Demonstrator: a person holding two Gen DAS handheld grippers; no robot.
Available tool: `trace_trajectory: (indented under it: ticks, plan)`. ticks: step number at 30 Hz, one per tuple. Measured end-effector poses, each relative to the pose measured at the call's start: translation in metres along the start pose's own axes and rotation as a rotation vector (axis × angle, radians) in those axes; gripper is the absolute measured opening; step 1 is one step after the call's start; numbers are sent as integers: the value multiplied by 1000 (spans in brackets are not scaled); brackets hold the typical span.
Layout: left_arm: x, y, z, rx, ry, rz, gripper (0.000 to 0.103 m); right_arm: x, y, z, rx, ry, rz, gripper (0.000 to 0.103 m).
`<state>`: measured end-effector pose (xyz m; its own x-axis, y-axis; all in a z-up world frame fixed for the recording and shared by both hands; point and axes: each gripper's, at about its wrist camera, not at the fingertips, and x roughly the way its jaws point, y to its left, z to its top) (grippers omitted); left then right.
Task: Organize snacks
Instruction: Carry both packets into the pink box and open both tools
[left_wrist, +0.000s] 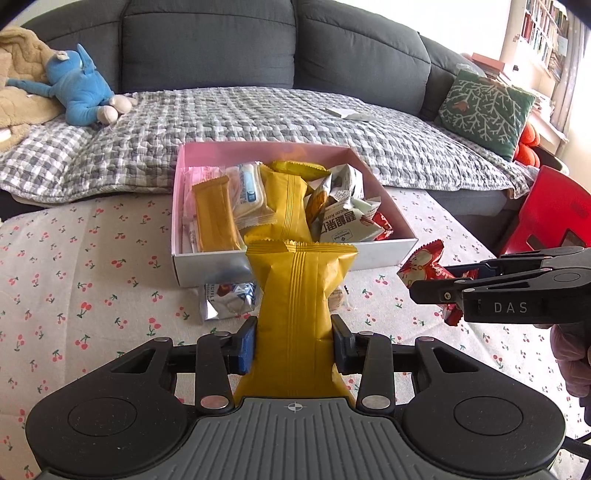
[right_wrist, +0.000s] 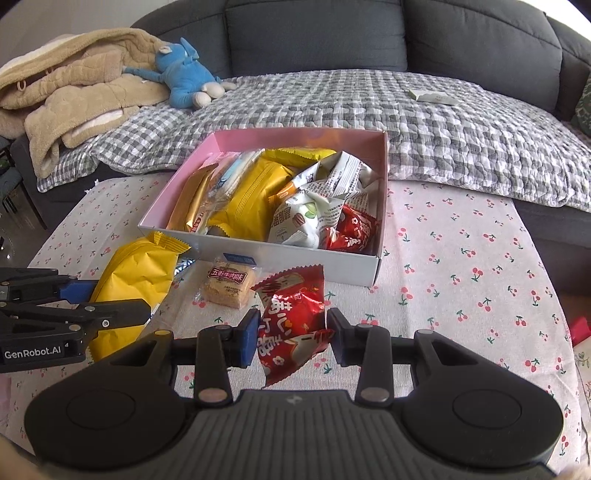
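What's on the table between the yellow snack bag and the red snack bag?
A small clear-wrapped square biscuit lies on the tablecloth between the yellow bag and the red bag, just before the box. The right wrist view shows it.

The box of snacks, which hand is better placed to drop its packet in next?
Probably the left. Its left gripper holds the yellow packet pointing straight at the box, tip near the front wall. The right gripper, holding the red packet, sits off toward the box's right corner.

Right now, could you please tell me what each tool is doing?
Left tool: closed on the yellow snack packet.
Right tool: closed on the red snack packet.
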<state>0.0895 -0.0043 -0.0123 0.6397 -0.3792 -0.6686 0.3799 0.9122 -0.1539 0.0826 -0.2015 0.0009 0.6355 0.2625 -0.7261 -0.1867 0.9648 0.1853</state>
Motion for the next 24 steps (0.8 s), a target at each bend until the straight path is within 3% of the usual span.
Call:
trace_trajectory:
  ticks: [13,24]
  plan:
    - [5,14,47,17,-54,114,37,0,-16,22,71,-44,11,36]
    - [47,34,89,-31,-14,198,38,10,-27,48,100,-67,28,36]
